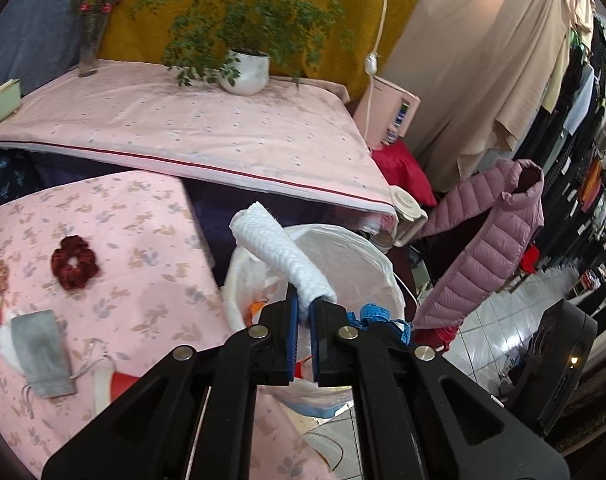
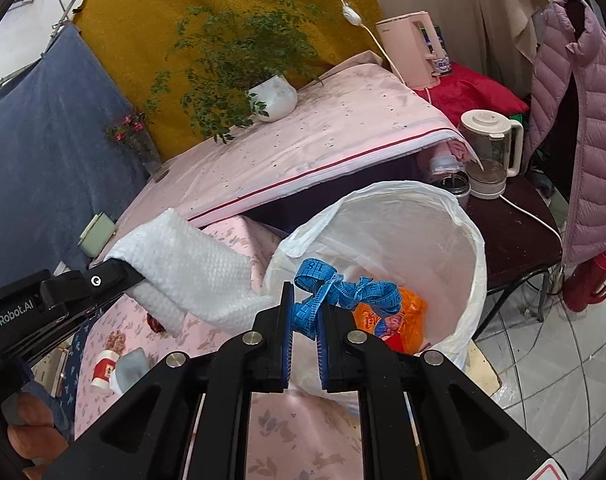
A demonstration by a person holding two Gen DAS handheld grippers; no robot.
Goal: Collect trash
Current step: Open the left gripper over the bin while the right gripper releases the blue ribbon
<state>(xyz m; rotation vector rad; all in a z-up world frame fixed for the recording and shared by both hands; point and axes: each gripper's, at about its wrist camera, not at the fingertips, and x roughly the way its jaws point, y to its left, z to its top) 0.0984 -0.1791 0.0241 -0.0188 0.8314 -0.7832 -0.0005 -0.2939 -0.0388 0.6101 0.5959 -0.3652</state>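
- A white textured wipe (image 1: 279,252), rolled, is pinched at its lower end in the left gripper (image 1: 304,312), jaws nearly closed on it, above the bin's near rim.
- A crumpled blue tape measure (image 2: 343,292) is clamped in the right gripper (image 2: 305,320), jaws narrow, over the bin's mouth.
- The bin (image 2: 455,216), lined with a white bag, holds orange wrappers (image 2: 407,320).
- Beside it, a table (image 1: 143,240) with pink floral cloth carries a red scrunchie (image 1: 75,263) and a grey pouch (image 1: 43,354).
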